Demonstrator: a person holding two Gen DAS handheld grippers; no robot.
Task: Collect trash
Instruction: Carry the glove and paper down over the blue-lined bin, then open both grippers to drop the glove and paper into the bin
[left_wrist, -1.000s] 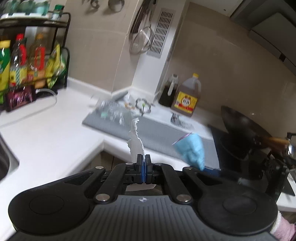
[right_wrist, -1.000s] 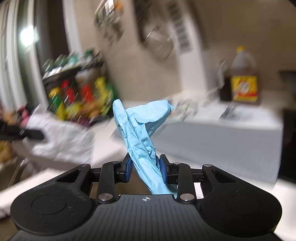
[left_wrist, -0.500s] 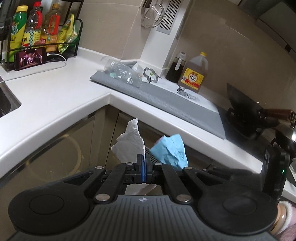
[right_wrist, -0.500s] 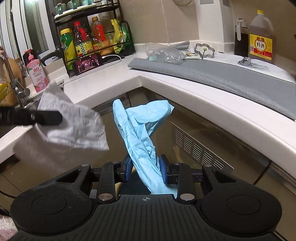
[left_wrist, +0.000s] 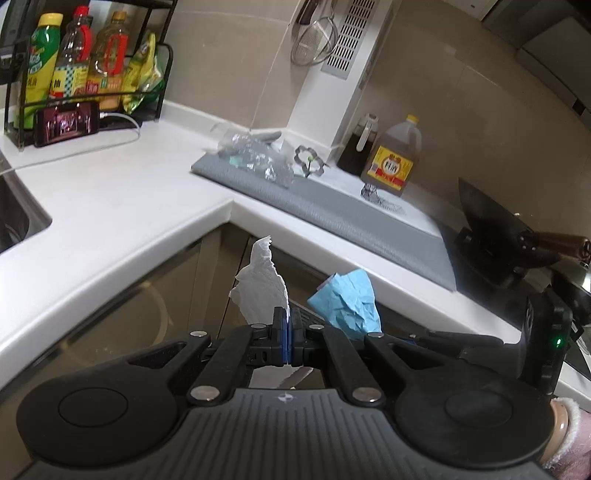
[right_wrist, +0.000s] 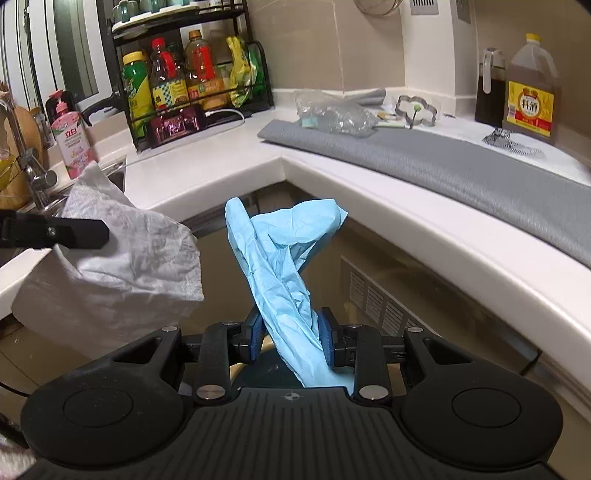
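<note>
- The lower end of the blue glove (right_wrist: 280, 266) drops behind the right gripper's (right_wrist: 290, 334) housing and is hidden; the crumpled paper towel's (left_wrist: 260, 291) bottom likewise disappears under the left gripper (left_wrist: 287, 326).
- A sleeve cuff (left_wrist: 565, 435) is cut off at the frame corner.
- The glove stands roughly upright, long axis running up from the pads, top flopped to the right; the right jaws are partly closed, clamped on it.
- The towel points upward to a torn tip; the left jaws are fully closed, pinching it.
- Both items hang in front of the cabinet fronts, below the white L-shaped countertop (left_wrist: 110, 206).
- On the counter lie a grey mat (right_wrist: 443, 158), a crushed clear plastic bottle (right_wrist: 332, 112) and a bottle rack (right_wrist: 192, 74).
</note>
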